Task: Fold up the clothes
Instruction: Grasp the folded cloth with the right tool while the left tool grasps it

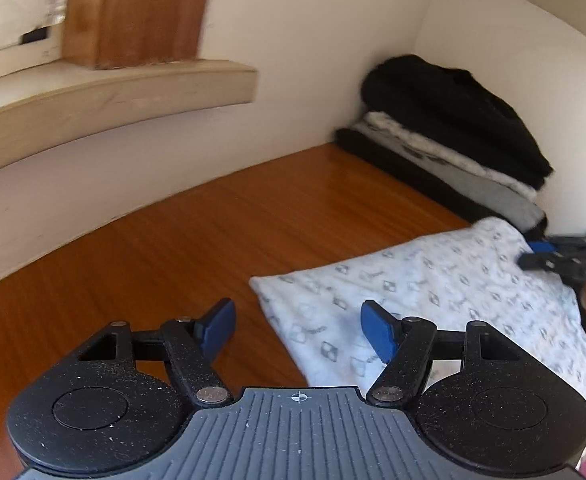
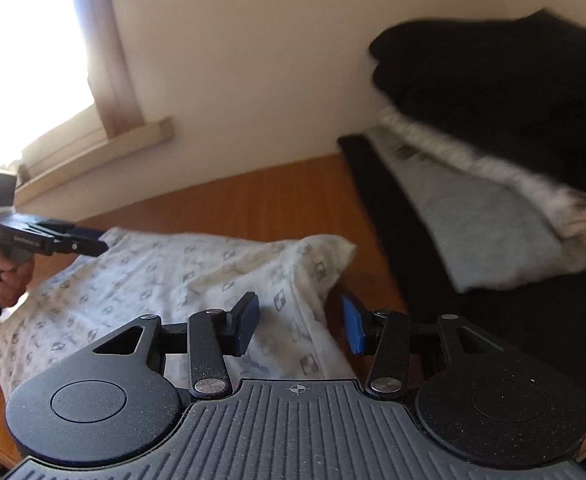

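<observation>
A white garment with a grey diamond print (image 1: 425, 300) lies folded on the wooden table (image 1: 221, 232). My left gripper (image 1: 297, 330) hangs open over its left corner, with nothing between the blue pads. In the right wrist view the same garment (image 2: 165, 276) spreads across the table, its far right corner raised in a crumpled peak. My right gripper (image 2: 301, 324) is open above that garment's right edge, pads apart and touching no cloth. The right gripper (image 1: 549, 258) shows at the garment's far right side, and the left gripper (image 2: 85, 240) shows at the garment's left end, held by a hand.
A stack of folded clothes (image 1: 453, 140) sits in the table's back right corner against the wall, black on top, white and grey below (image 2: 489, 216). A pale window sill (image 1: 105, 92) juts out at the left. A white wall bounds the table behind.
</observation>
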Tool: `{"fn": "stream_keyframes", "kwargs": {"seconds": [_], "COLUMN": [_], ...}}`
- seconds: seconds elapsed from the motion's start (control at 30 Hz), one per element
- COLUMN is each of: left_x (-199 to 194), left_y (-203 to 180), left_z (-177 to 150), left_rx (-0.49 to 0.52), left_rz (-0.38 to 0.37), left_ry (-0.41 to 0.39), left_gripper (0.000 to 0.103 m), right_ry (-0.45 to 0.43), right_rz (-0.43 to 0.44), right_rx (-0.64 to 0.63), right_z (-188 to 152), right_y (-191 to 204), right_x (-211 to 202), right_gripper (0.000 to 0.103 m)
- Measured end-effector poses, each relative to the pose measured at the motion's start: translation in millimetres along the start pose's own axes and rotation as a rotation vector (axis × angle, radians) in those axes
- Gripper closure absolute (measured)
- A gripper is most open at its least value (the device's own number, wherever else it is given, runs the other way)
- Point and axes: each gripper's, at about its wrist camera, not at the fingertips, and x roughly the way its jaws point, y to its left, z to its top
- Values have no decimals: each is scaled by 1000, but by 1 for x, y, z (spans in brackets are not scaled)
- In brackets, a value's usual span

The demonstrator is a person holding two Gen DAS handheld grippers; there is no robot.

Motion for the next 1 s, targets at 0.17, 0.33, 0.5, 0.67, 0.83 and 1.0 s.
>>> {"fn": "stream_keyframes", "kwargs": {"seconds": [0.17,0.33,0.5,0.67,0.83,1.0], "left_x": [6,11,11,4,-4,-4], "left_y": [1,0,-3,-5,-13,-27], "left_z": [0,6,7,0,-9,-14], "left_rx": [30,43,29,2,8,6], "left_rz": [-39,-62,-100,-122,-131,-94], "left_ry": [-27,-7,9,12,14,-10], "left_gripper": [31,31,29,29,29,39], "right_ry": [7,3,1,-18,-27,-51], "right_rz": [22,25,28,16,9,27], "right_rx": [-4,-1,2,-4,-5,1], "right_z": [-1,0,0,-3,-4,-9], "right_y": [2,6,8,12,13,13], "right_x": [15,18,18,17,17,15], "right_gripper": [56,62,69,69,69,77]}}
